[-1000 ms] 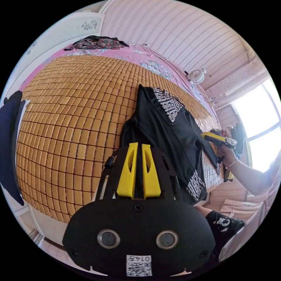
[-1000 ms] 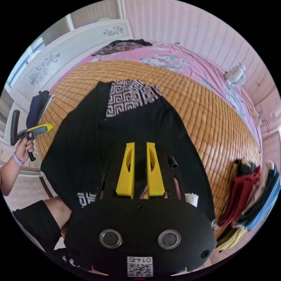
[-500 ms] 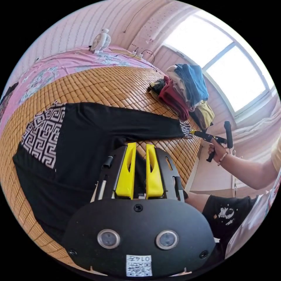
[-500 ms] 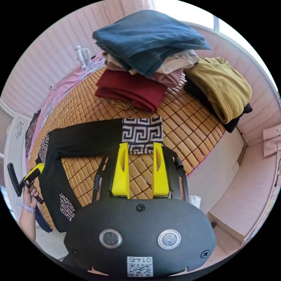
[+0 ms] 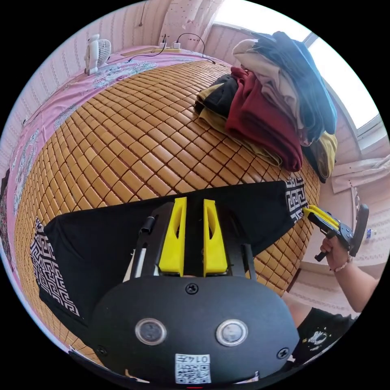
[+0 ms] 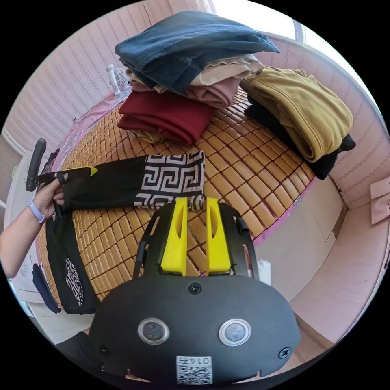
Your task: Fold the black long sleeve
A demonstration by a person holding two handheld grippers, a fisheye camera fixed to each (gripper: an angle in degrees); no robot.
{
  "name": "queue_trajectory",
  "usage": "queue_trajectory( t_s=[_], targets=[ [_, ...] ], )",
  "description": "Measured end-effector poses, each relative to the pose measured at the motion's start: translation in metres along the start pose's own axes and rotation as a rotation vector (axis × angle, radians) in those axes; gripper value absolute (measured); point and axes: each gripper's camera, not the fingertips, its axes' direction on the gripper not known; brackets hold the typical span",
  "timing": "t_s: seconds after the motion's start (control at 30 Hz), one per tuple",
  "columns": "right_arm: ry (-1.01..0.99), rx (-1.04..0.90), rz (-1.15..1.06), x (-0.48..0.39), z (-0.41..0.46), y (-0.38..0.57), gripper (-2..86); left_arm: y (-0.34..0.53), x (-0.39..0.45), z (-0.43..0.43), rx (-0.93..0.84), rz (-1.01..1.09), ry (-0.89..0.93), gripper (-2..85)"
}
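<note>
Right gripper point(image 6: 197, 203) nearly closed at patterned cuff point(image 6: 172, 180), left gripper point(image 5: 194, 203) narrow over black long sleeve point(image 5: 122, 239) — grip unconfirmed; best kept taut, folded squarely.

open mat: bamboo mat point(image 5: 122, 134) bare across upper left of left gripper view, passable
obstacle: clothes pile point(image 5: 280, 101) upper right, just beyond sleeve cuff point(image 5: 297, 198)
front edge: mat strip point(image 6: 239, 191) between cuff and bed edge, free
</note>
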Motion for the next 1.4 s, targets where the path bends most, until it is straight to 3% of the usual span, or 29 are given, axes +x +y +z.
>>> queue_trajectory(
  t_s=[0.13, 0.23, 0.33, 0.53, 0.67, 0.8, 0.9, 1.03, 1.23, 1.4],
  targets=[
    [-0.217, -0.033, 0.047, 0.019, -0.004, 0.001, 1.6, 0.006, -0.018, -0.002, -0.003, -0.038, 0.075, 0.0],
    [-0.355, 0.054, 0.031, 0.022, -0.023, 0.006, 1.0, 0.028, -0.026, -0.018, 0.081, -0.018, 0.099, -0.8],
    [-0.627, 0.099, -0.032, 0.012, -0.041, 0.006, 0.8, 0.062, -0.04, -0.053, 0.206, -0.028, 0.136, -0.9],
    [-1.052, 0.002, -0.389, -0.081, -0.07, -0.004, 0.9, 0.171, -0.096, -0.139, 0.448, -0.141, 0.182, -0.9],
    [-1.31, -0.182, -0.76, -0.199, -0.087, 0.014, 1.4, 0.288, -0.149, -0.18, 0.535, -0.361, 0.118, -0.1],
    [-1.174, -0.419, -1.232, -0.314, -0.075, 0.091, 3.4, 0.415, -0.2, -0.175, 0.423, -0.654, 0.056, 4.3],
    [-1.117, -0.574, -1.354, -0.35, -0.048, 0.148, 5.7, 0.492, -0.217, -0.171, 0.354, -0.799, 0.042, 5.0],
    [-1.07, -0.661, -1.367, -0.361, -0.028, 0.177, 6.1, 0.55, -0.22, -0.172, 0.305, -0.873, 0.023, 5.1],
    [-0.773, -0.651, -1.444, -0.372, 0.001, 0.178, 6.2, 0.579, -0.211, -0.164, 0.296, -0.868, 0.066, 6.3],
    [-0.787, -0.629, -1.184, -0.381, 0.022, 0.147, 6.3, 0.566, -0.193, -0.125, 0.206, -0.807, 0.128, 7.2]
  ],
)
